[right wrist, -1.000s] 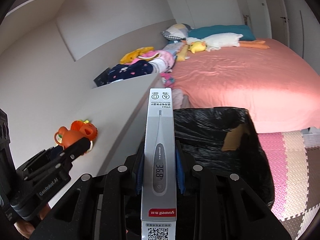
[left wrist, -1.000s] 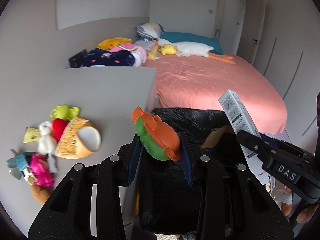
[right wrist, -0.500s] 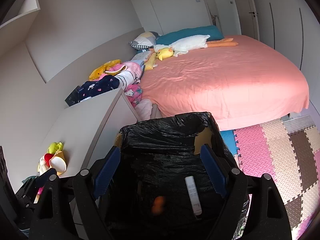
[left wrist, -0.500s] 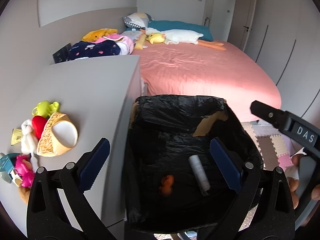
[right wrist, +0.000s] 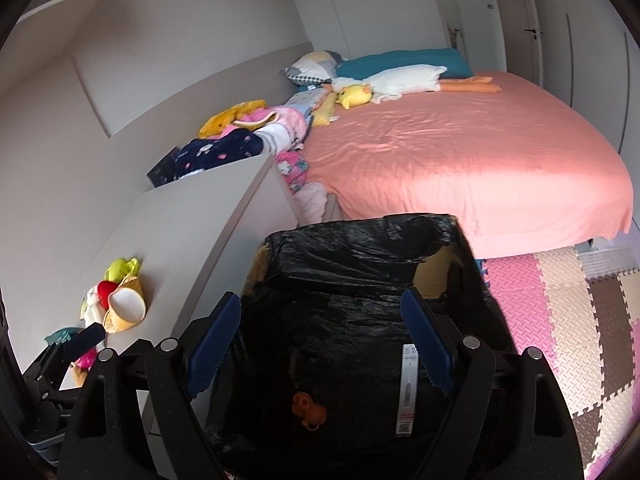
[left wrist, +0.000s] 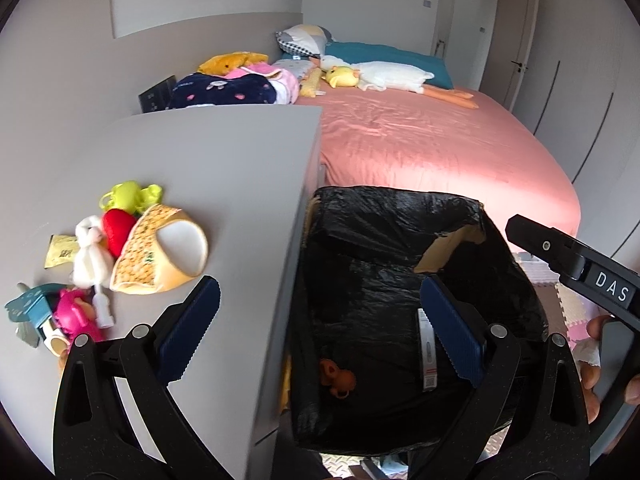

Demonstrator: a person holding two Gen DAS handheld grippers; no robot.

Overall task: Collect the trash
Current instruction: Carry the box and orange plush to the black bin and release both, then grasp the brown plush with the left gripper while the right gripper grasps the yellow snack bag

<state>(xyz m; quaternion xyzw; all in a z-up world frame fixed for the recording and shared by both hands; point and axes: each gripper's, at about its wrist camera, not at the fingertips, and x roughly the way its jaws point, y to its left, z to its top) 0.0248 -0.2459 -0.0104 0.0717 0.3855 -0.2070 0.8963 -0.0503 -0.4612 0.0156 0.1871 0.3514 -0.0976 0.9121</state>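
Above the bin [left wrist: 400, 264], the left gripper [left wrist: 320, 332] stood with its jaws spread wide and nothing between them; a second ago they had pinched an orange toy [left wrist: 337, 380], which now lay at the bottom of the black liner. The right gripper [right wrist: 320, 344] hung over the same bin, jaws equally wide and bare, and the white box [right wrist: 408, 392] it had held upright a second earlier now leaned against the liner's inner wall, just right of the toy. Both releases looked complete, so two pieces of trash counted as collected, and both hands were free for another pick.

Left of the bin, the grey desk [left wrist: 224, 184] carried what remained: a yellow cup [left wrist: 160, 252] on its side, a red piece [left wrist: 118, 228] and a green toy [left wrist: 128, 196] touching it, a white toy [left wrist: 92, 252], a yellow packet [left wrist: 60, 250], a pink toy [left wrist: 74, 316] and a teal item [left wrist: 28, 308] near the edge. They lay bunched together and touching, so a clean grasp of one might well nudge its neighbours. The left gripper was already partly over the desk and seemed the nearer hand for that cluster.

Nothing stood between gripper and pile. Beyond lay the bed [right wrist: 460, 152] with a plush goose [right wrist: 400, 80] and clothes [right wrist: 224, 148] heaped by the wall, well apart from the bin; foam mats [right wrist: 560, 300] covered the floor to the right.
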